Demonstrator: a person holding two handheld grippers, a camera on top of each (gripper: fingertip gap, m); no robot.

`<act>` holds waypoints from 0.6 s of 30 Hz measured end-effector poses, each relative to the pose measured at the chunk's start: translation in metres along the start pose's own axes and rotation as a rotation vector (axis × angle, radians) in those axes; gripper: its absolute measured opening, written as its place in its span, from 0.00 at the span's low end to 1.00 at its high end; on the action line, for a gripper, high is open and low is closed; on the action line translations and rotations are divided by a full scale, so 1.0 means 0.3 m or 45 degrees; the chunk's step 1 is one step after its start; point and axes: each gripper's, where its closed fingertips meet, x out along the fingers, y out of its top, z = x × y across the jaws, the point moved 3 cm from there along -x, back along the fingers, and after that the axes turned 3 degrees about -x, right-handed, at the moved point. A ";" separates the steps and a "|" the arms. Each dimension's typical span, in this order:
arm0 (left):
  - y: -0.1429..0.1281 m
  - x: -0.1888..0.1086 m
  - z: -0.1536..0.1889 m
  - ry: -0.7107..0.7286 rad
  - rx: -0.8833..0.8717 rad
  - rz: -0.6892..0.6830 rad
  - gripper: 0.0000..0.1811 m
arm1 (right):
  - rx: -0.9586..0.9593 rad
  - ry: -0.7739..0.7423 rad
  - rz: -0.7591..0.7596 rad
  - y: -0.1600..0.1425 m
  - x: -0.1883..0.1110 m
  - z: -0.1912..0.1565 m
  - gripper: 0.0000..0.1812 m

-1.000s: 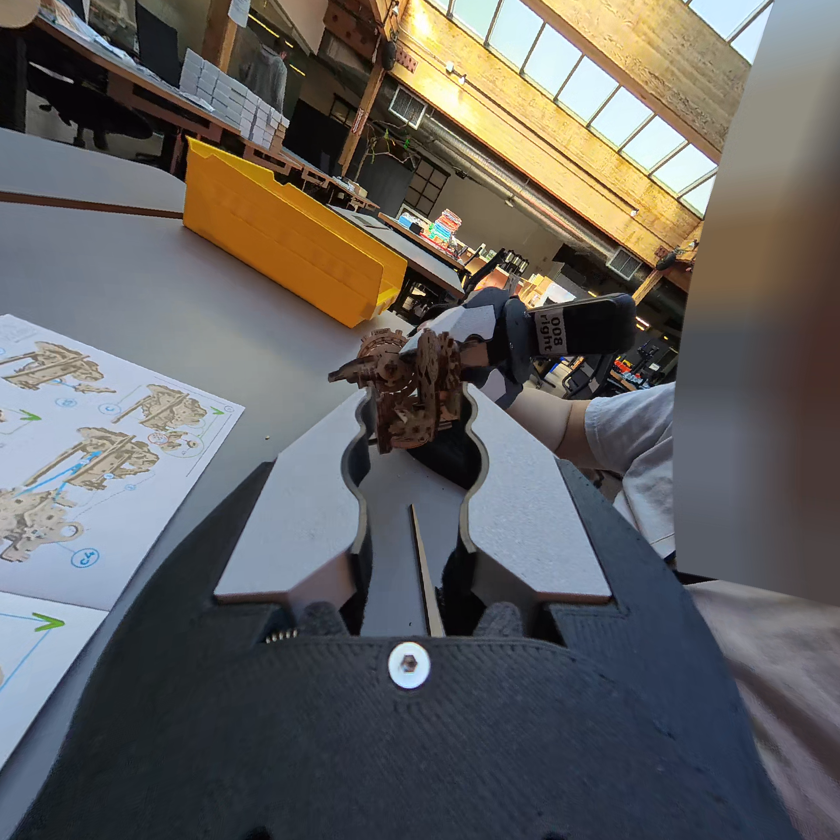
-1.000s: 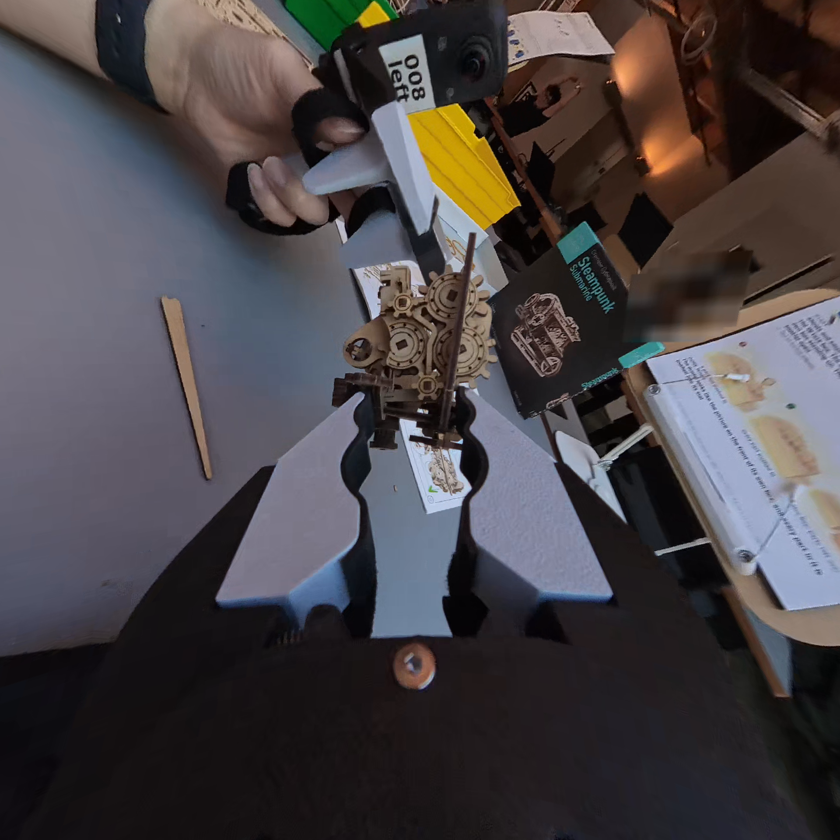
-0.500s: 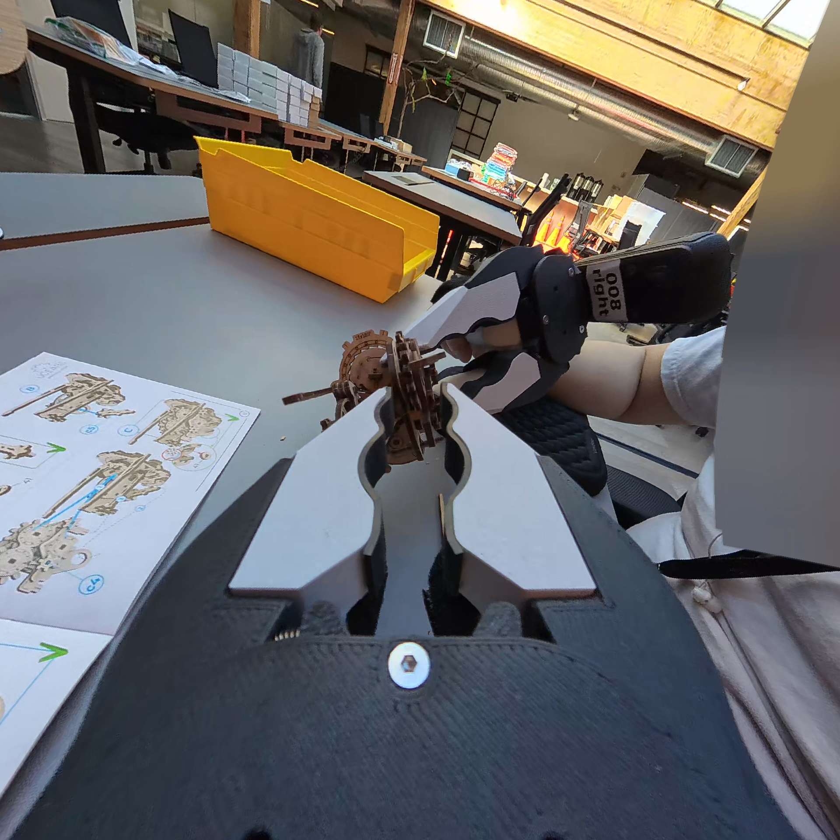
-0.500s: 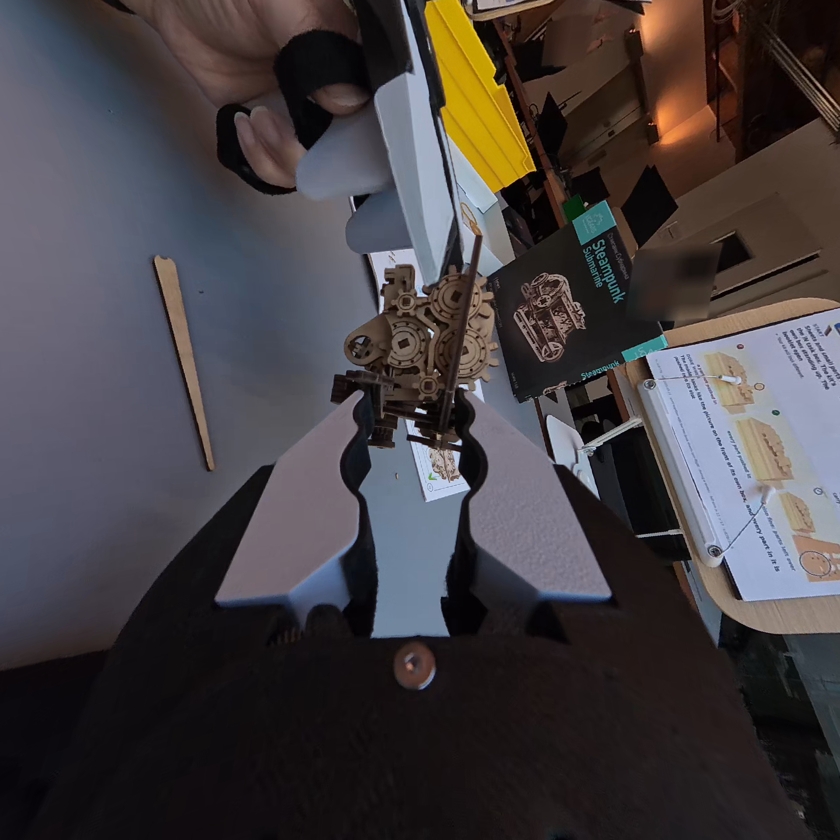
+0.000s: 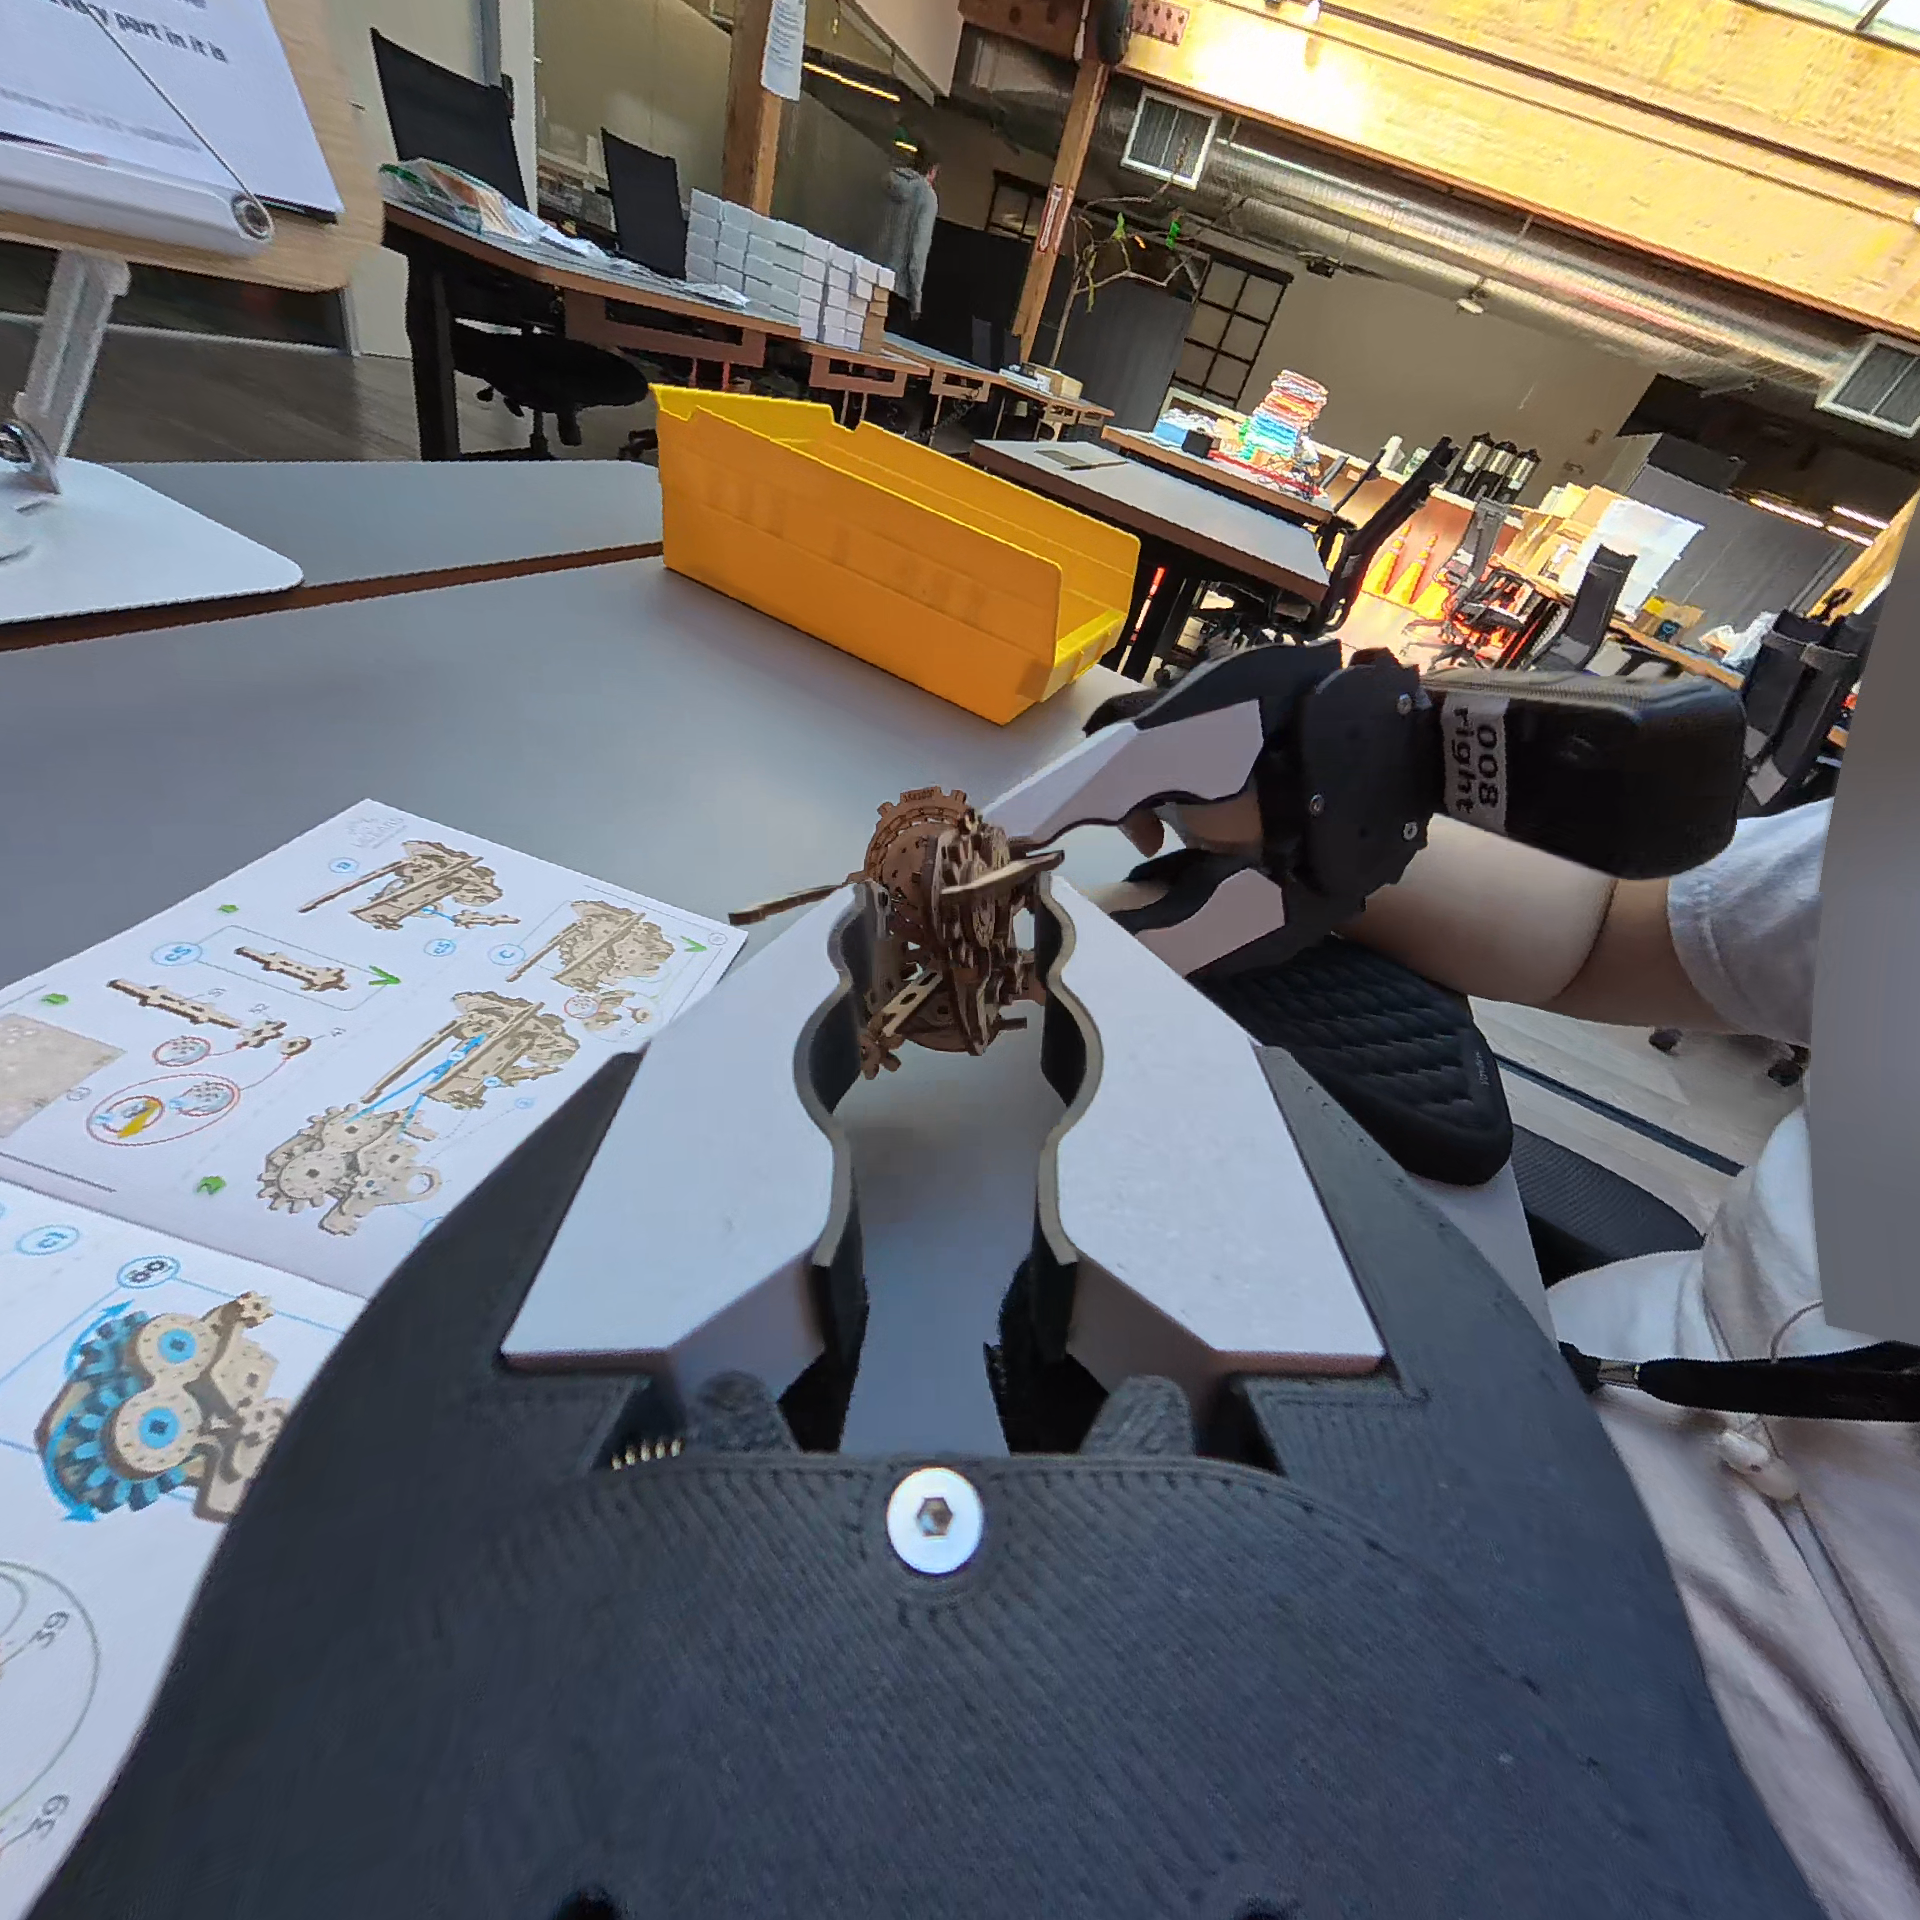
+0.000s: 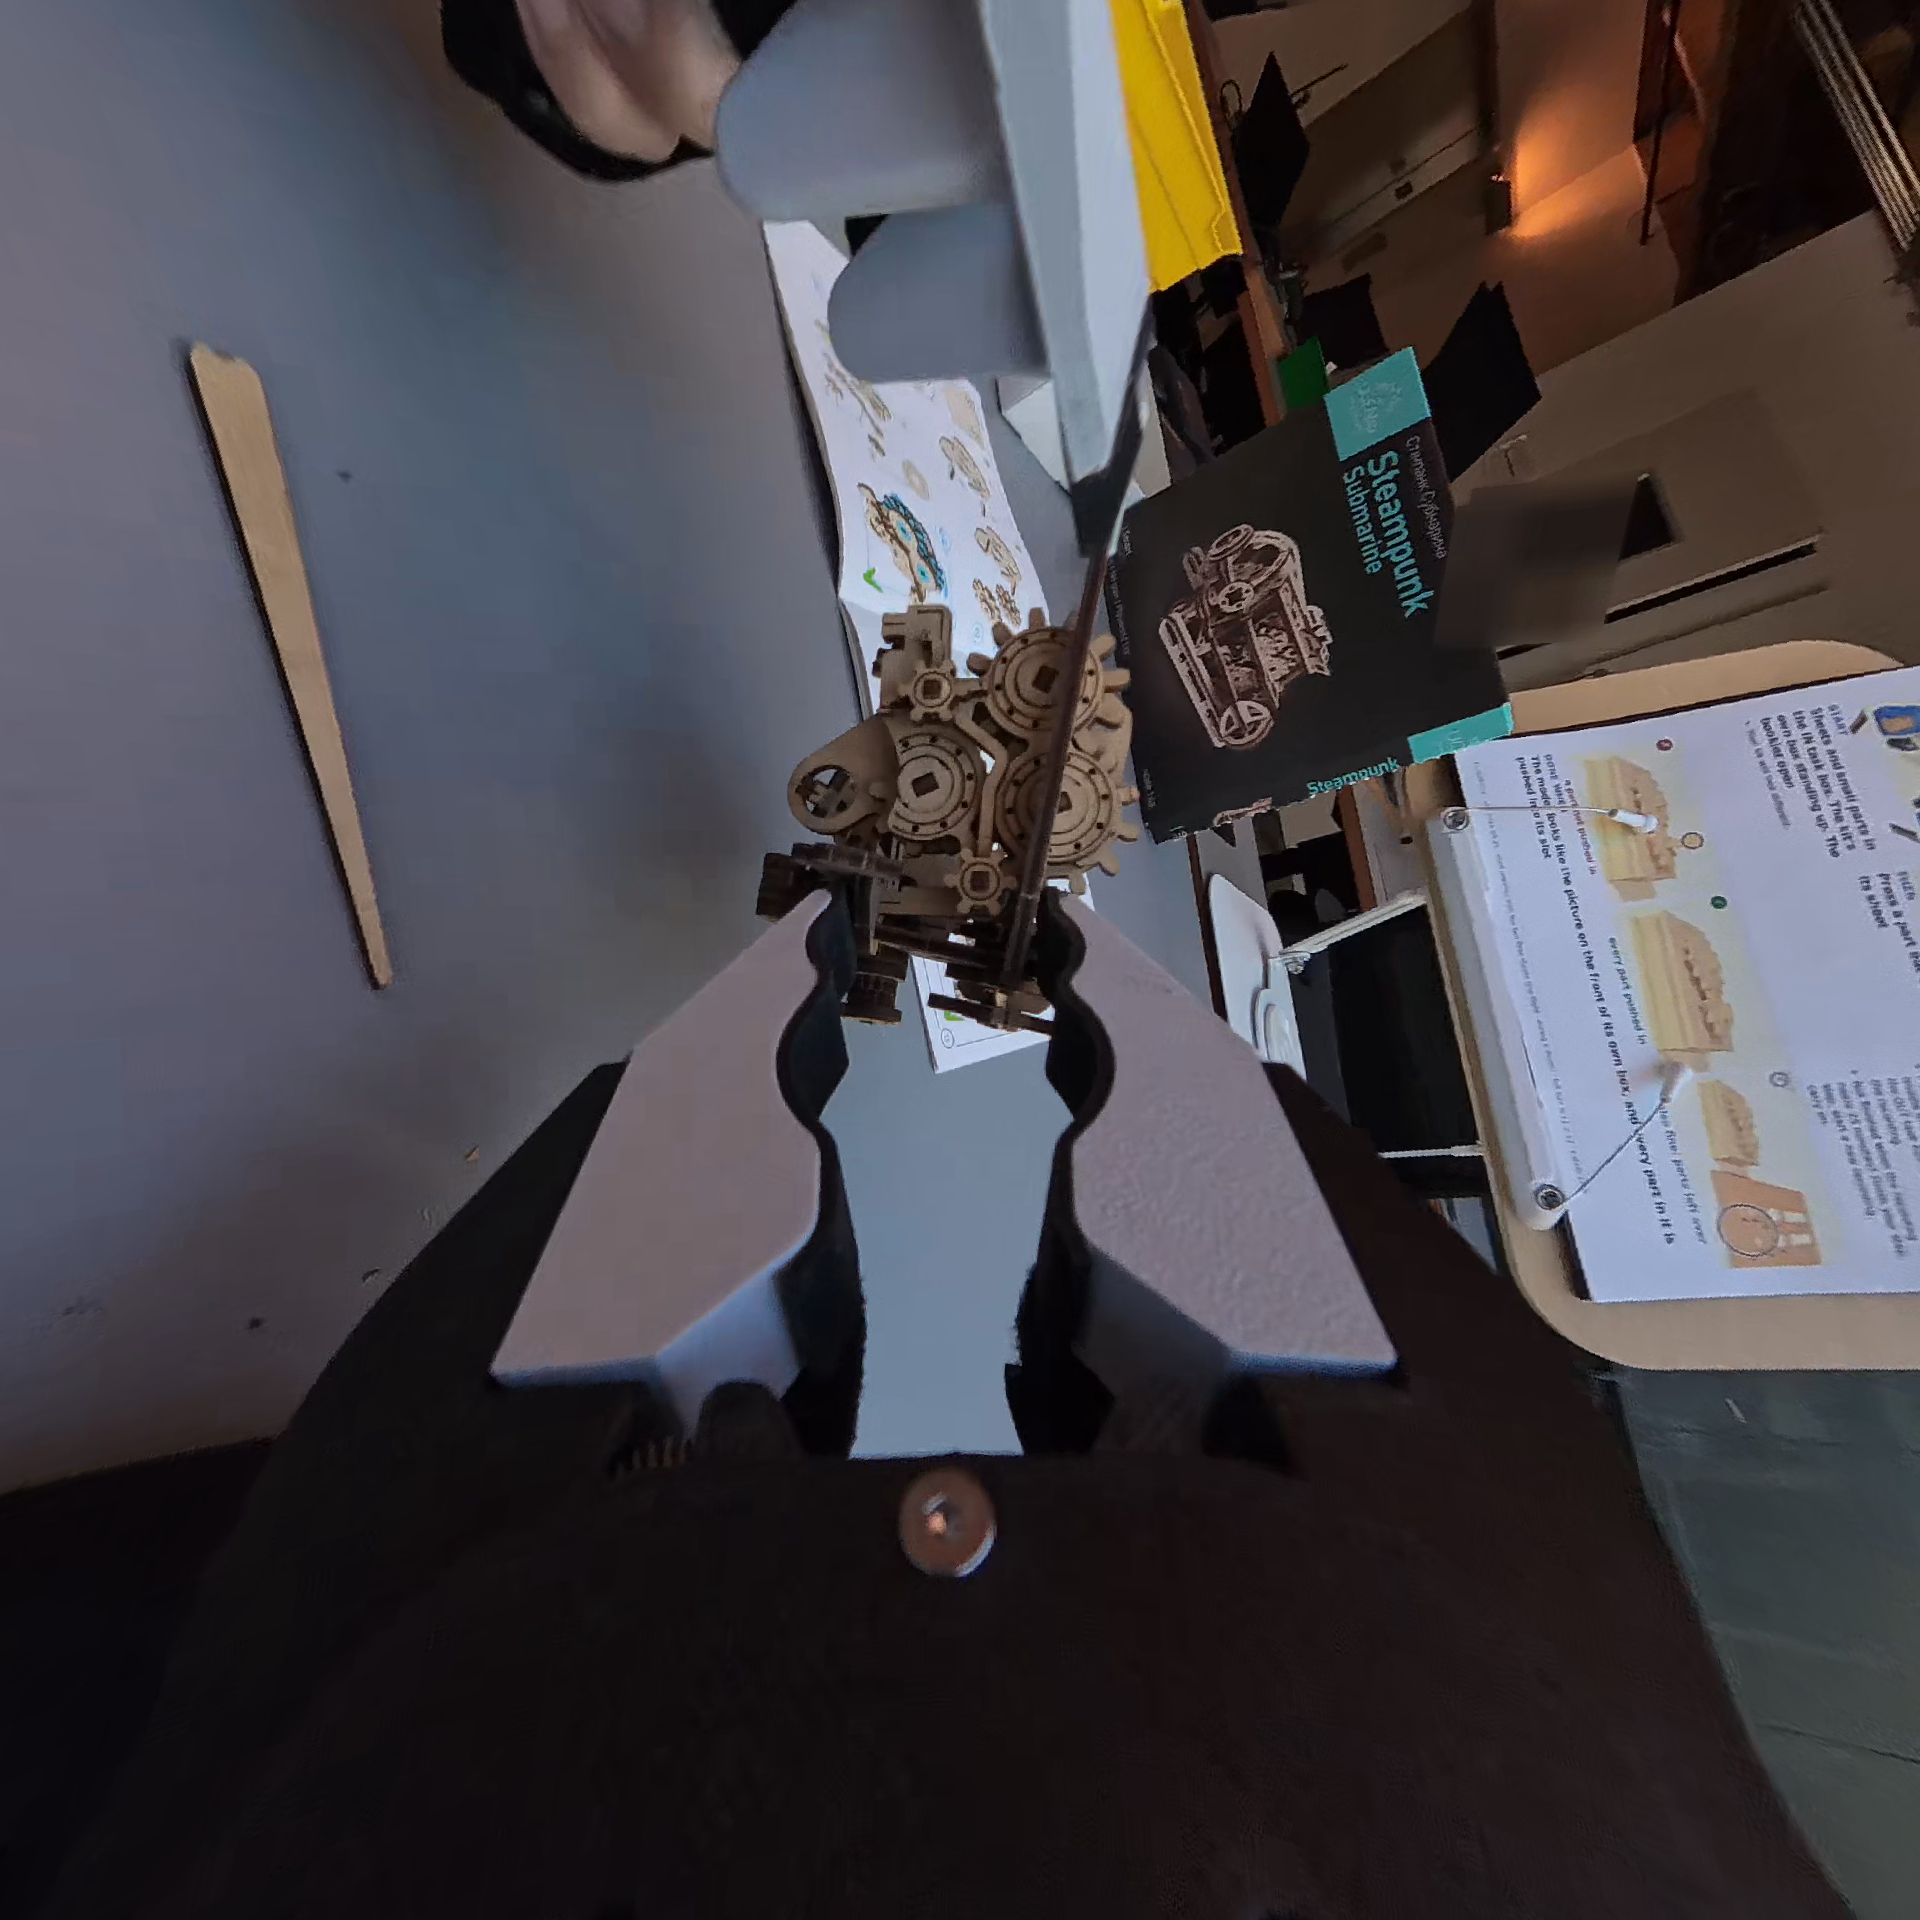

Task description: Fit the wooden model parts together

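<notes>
The wooden gear model (image 6: 961, 800), a cluster of cogwheels and small plates, is held above the grey counter (image 5: 436, 727) between the tips of the right claw (image 6: 940, 935), whose two grey fingers are clamped on the model's lower, darker end. In the right wrist view the left claw (image 6: 1091, 509) reaches in from above, its fingers pressed together on the top of a thin dark wooden strip (image 6: 1049, 769) that runs down across the face of the gears to the model's base. In the left wrist view the left claw (image 5: 945, 914) shows its fingertips on either side of the model (image 5: 940, 935), and the right claw (image 5: 1029, 821) comes in from the right, with the person's bare forearm (image 5: 1496, 945) behind it; how the strip sits between the left fingers cannot be told from this view. On the counter to the left lies an open instruction sheet (image 5: 343, 997) with drawings of gear parts. A yellow bin (image 5: 894, 561) stands farther back on the counter. In the right wrist view a long flat wooden stick (image 6: 286, 644) lies well apart from the model on the counter, a dark kit box (image 6: 1309, 613) stands just beyond the model, and a clipboard with a printed page (image 6: 1704, 997) sits to the right.
</notes>
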 end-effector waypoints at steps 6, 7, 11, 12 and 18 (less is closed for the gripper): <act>0.007 -0.019 -0.027 0.031 -0.027 0.013 0.15 | -0.127 -0.034 -0.081 -0.025 0.023 -0.017 0.19; 0.004 -0.018 -0.028 0.031 -0.028 0.010 0.15 | -0.130 -0.023 -0.093 -0.031 0.028 -0.023 0.19; -0.007 -0.010 -0.026 0.027 -0.027 -0.016 0.15 | -0.217 -0.090 -0.178 -0.064 0.040 -0.020 0.19; -0.009 -0.008 -0.025 0.027 -0.021 -0.022 0.15 | -0.182 -0.078 -0.155 -0.058 0.039 -0.022 0.18; -0.017 -0.004 -0.025 0.034 -0.013 -0.040 0.15 | -0.202 -0.087 -0.206 -0.077 0.053 -0.042 0.18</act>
